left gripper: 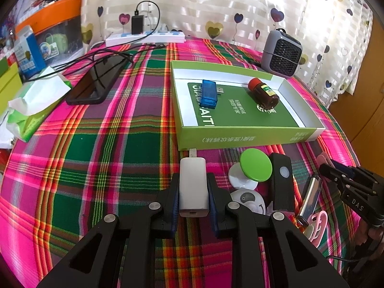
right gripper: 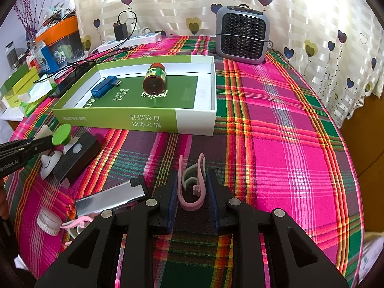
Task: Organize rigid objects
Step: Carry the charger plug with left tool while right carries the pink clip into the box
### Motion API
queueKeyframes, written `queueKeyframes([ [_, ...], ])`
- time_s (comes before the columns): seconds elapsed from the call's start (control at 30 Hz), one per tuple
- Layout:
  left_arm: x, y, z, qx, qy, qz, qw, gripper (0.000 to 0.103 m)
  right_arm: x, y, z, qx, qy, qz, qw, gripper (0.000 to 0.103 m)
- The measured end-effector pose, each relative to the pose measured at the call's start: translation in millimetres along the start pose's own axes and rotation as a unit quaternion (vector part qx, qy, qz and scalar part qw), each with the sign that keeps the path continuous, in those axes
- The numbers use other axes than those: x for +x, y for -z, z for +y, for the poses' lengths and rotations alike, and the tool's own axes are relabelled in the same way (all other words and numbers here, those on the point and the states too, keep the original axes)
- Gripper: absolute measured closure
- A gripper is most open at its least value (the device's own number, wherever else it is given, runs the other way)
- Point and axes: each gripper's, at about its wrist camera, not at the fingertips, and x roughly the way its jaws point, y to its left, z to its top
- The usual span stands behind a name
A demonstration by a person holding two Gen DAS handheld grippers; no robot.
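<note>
Nearest, in the left wrist view: left gripper (left gripper: 194, 192) clamped on a white USB adapter (left gripper: 194, 187), a smooth rounded block, metal plug pointing far toward the box, small port on its near end. In the right wrist view: right gripper (right gripper: 192, 187) closed narrowly around a pink clip (right gripper: 193, 184), curved pink and pale prongs standing between the pads; firm contact likely but hard to confirm. Left of that, on the plaid tablecloth (right gripper: 276, 144): a silver lighter (right gripper: 111, 199), a black doorbell button (right gripper: 75, 154), a green-topped knob (right gripper: 62, 134). Farther off, a shallow green box (right gripper: 134, 120), open, holding a blue USB tester (right gripper: 104, 87) on its left and a brown bottle (right gripper: 154, 79) lying on its side toward the middle. Beyond, far right of the box, a grey heater (right gripper: 242, 34).
</note>
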Motion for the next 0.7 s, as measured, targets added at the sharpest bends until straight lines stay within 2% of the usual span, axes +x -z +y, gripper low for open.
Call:
queueKeyframes([
  [0.43, -16.6, -6.9, 0.9, 0.001, 0.007, -0.014, 0.9999, 0.083, -10.4, -8.0, -6.4, 0.012, -0.004, -0.022, 1.0, 0.079],
  [0.7, -27.5, -26.3, -2.6, 0.006, 0.021, -0.032, 0.9992, 0.083, -24.0, -23.7, -8.7, 0.016, -0.007, -0.044, 0.999, 0.079],
])
